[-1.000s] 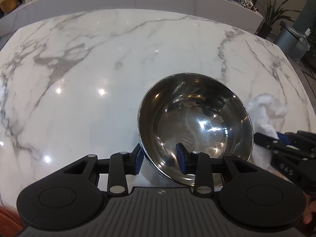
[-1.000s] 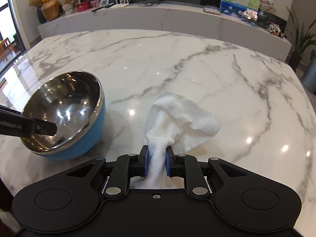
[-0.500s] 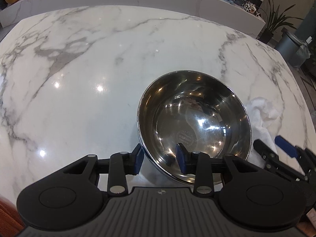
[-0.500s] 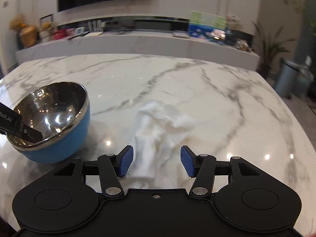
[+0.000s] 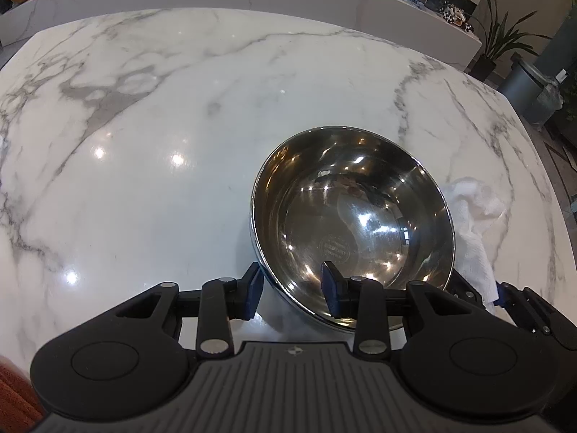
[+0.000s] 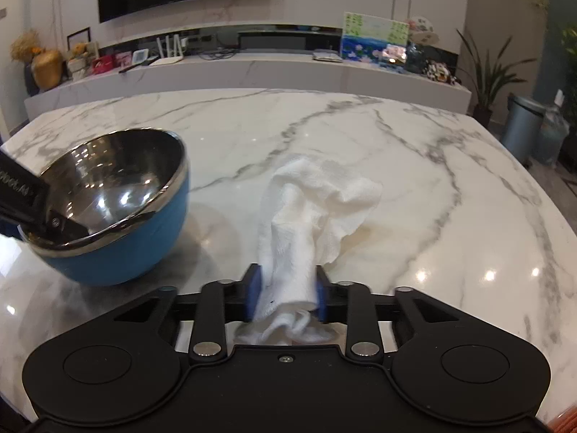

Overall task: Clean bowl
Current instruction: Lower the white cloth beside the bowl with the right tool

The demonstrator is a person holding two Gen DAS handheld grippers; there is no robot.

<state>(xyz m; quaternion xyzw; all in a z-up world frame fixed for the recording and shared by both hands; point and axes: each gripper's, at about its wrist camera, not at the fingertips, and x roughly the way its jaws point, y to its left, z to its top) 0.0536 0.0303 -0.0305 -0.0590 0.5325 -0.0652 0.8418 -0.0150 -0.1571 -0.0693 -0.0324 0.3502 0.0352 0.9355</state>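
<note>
Bare marble table (image 5: 173,115) left of and beyond bowl (image 5: 353,216); cloth (image 6: 310,213) just right.

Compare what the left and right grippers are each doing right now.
The left gripper straddles the rim of the tilted bowl, one pad inside and one outside; the right gripper pinches a white cloth. The left's jaws stand wider; the right's have just closed nearly together. Both hold something over the marble table.

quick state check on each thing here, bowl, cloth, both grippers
blue steel-lined bowl: tilted on the white marble table, empty inside
white crumpled cloth: one end pinched, the rest lying on the table
left gripper: clamped on the bowl's near rim
right gripper: just closed, shut on the cloth
</note>
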